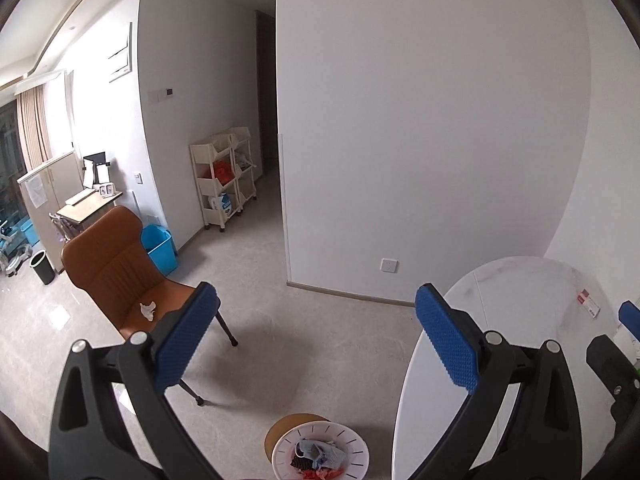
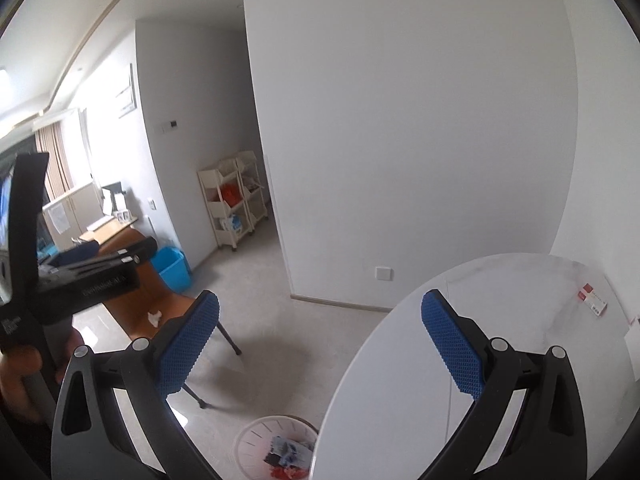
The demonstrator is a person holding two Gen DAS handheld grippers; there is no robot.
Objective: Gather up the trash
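Waste basket [image 2: 276, 450] at six o'clock, partly hidden behind the round table [image 2: 400, 380]; its blurred contents cannot be identified.

The grey floor [image 1: 312, 332] carries, at the near edge, a white bin [image 1: 320, 450] with masks and red scraps in it, just left of the round white table [image 1: 516, 292]. A small red-and-white box [image 1: 589, 302] lies on the table's far right part, with a white sheet [image 2: 632, 344] at the right rim. Left stands a brown chair [image 1: 116, 264] with a crumpled tissue [image 1: 148, 310] on its seat; behind it a blue tub [image 1: 160, 248] and a black bin [image 1: 42, 266], and far back two cream carts [image 1: 222, 178].
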